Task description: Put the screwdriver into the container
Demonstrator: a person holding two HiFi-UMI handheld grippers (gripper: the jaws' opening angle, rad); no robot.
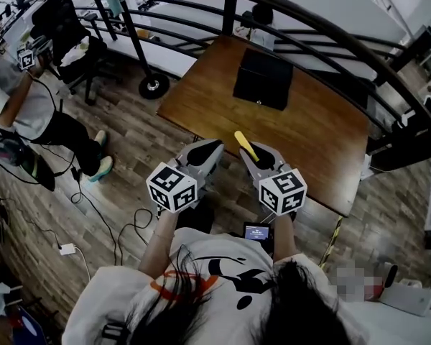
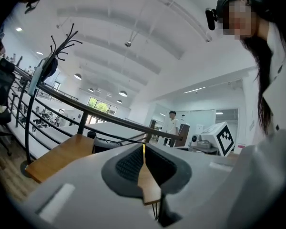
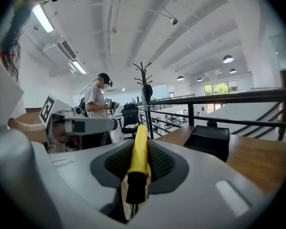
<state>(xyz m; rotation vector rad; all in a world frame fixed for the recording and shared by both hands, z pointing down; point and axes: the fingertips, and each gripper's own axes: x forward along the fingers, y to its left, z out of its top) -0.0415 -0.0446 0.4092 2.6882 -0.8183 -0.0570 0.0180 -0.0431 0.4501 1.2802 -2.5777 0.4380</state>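
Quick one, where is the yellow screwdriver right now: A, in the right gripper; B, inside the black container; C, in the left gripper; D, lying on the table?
A: the screwdriver is clamped in the right gripper; the left gripper is shut on nothing, and the container sits apart on the table.

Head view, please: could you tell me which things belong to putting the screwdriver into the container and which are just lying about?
Job: screwdriver, clamped in the right gripper; black container on the table.
Lying about: office chair, floor cables, coat stand; the left gripper is shut and empty.
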